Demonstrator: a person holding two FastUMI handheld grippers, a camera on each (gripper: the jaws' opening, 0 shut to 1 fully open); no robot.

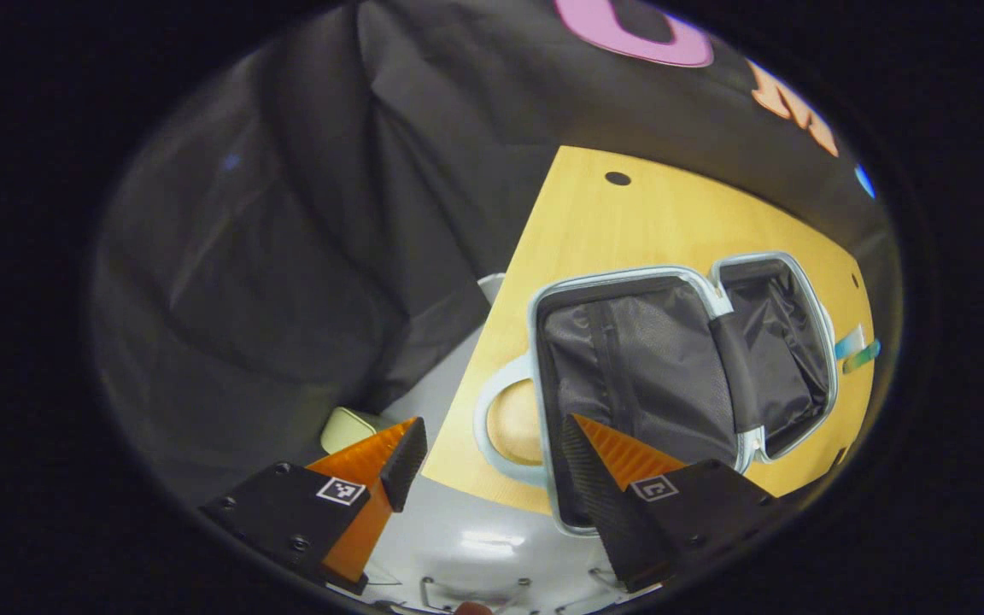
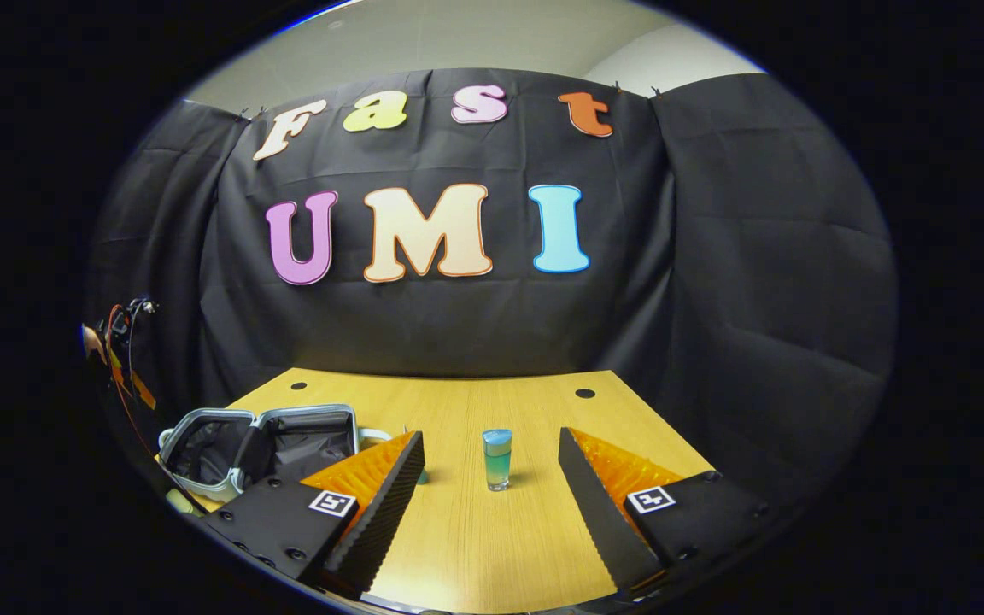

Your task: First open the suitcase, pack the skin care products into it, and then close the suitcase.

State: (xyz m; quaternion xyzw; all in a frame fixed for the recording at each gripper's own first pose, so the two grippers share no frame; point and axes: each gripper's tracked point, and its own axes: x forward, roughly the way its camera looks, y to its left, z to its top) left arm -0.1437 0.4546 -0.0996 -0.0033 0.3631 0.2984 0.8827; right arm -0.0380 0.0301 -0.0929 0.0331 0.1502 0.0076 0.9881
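Suitcase (image 1: pixel 680 376) lies open at the bench's (image 2: pixel 475 530) left edge; bottle (image 2: pixel 497 459) stands mid-bench. Both grippers' jaws released, right gripper (image 2: pixel 490 478) facing it. An off-centre approach could topple the upright bottle.

No readable brand, number or label stands on anything here. Each hand-held gripper carries small square black-and-white coded markers on its two finger mounts: the left hand-held gripper (image 1: pixel 492 465) bears one marker (image 1: pixel 341 490) on its left mount and another (image 1: pixel 653 488) on its right; the right hand-held gripper (image 2: pixel 492 461) likewise bears a marker (image 2: pixel 331 502) and a second (image 2: pixel 650 499). Their patterns spell no words.
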